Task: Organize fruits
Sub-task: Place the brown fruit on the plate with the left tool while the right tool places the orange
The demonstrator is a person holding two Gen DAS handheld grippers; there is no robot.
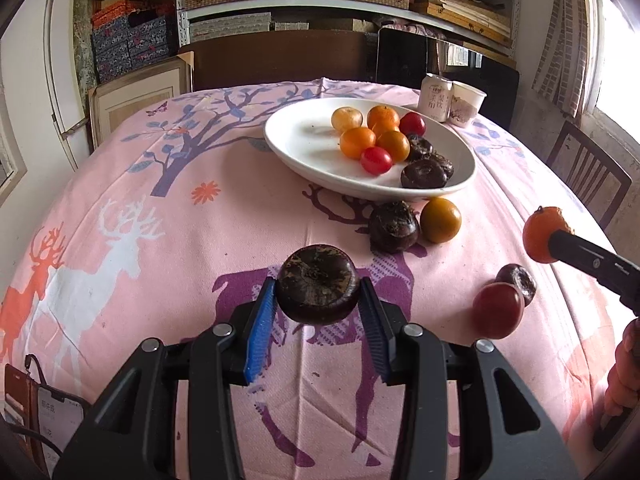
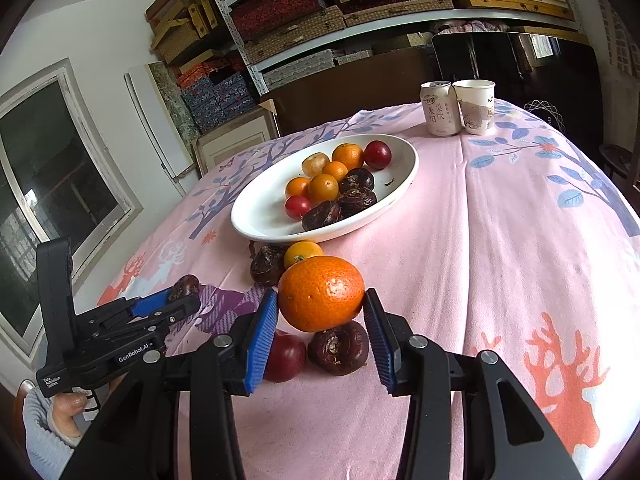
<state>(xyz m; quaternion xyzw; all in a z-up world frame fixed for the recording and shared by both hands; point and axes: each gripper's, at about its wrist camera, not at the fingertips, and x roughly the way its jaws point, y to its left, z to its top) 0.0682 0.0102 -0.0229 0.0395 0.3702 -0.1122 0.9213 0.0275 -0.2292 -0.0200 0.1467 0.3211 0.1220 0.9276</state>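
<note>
Left gripper (image 1: 318,300) pinches a dark chestnut (image 1: 318,284) at lower centre, right gripper (image 2: 320,316) clamps an orange (image 2: 321,293); the plate (image 1: 296,148) upper centre is well loaded, four strays (image 1: 394,226) still dot the cloth

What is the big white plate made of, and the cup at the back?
The plate looks like glazed ceramic, though it might be melamine: smooth, glossy white, with soft reflections along its rim. The cup looks like paper: matte white, thin rolled rim, printed picture on its side.
</note>
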